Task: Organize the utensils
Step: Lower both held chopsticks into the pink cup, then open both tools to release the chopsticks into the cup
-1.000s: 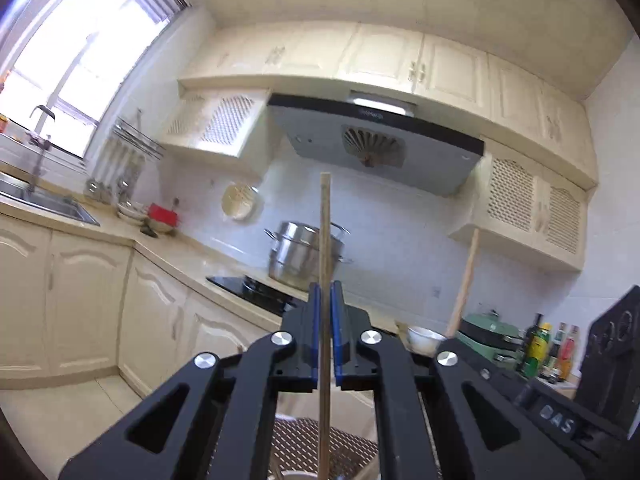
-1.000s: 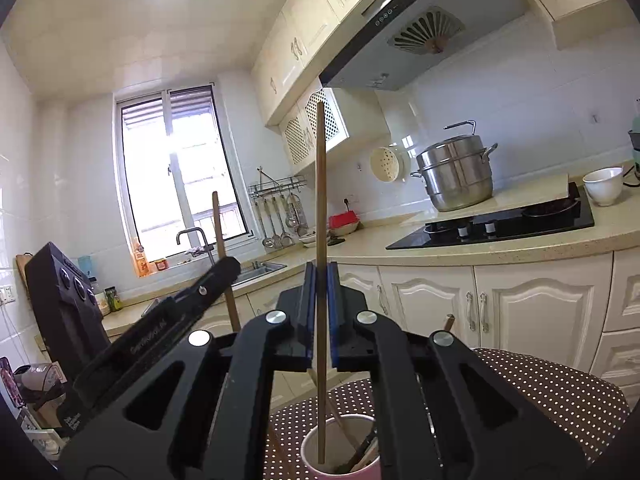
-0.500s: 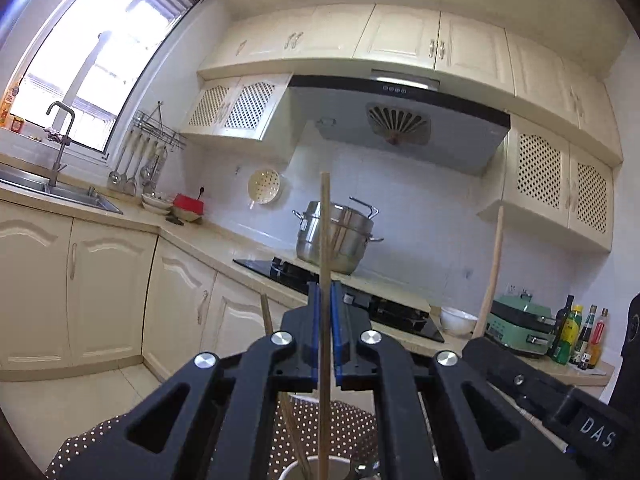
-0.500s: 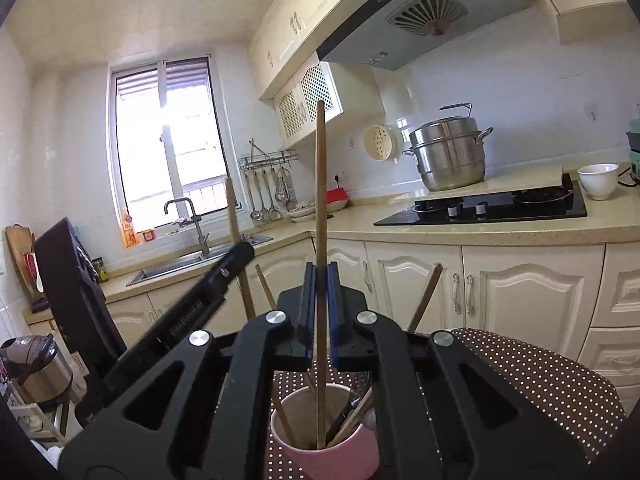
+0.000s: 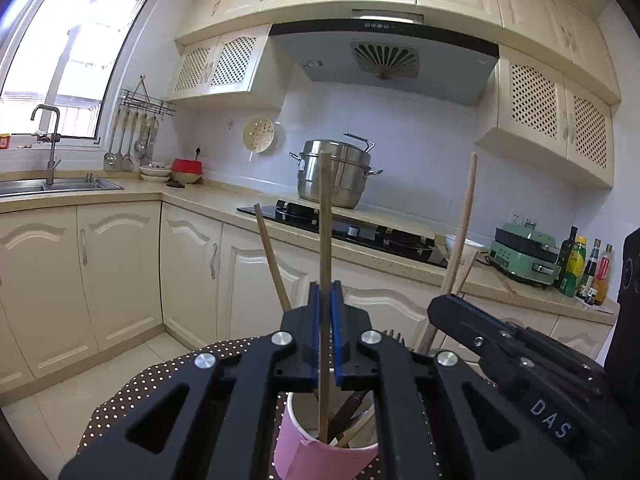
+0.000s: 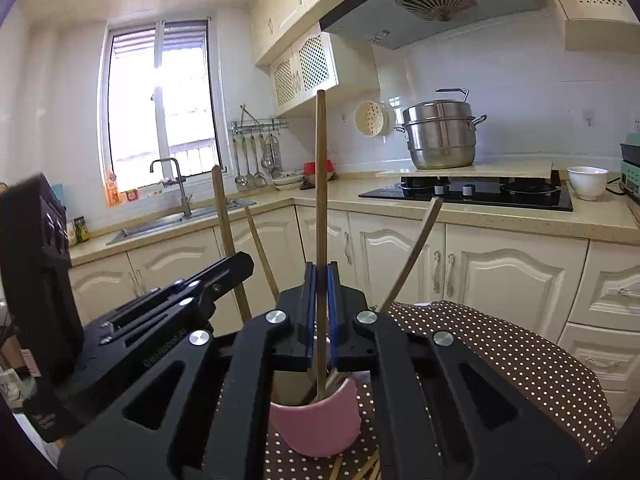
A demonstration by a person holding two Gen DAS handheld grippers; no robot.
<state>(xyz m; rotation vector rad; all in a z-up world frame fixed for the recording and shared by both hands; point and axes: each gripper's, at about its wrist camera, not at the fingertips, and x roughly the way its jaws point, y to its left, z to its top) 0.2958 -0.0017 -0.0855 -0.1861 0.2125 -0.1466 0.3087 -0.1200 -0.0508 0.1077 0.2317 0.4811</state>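
Item: pink cup (image 5: 320, 454), paper, white inside, on my dotted tabletop (image 6: 520, 356). My left gripper (image 5: 325, 304) clamps one upright wooden chopstick (image 5: 325, 240), tip inside the cup; my right gripper (image 6: 320, 280) clamps another (image 6: 320, 184), likewise.

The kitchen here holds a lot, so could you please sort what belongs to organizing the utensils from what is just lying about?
Job:
pink cup
left gripper's chopstick
right gripper's chopstick

Lying about:
steamer pot
white bowl
oil bottles
hanging ladles
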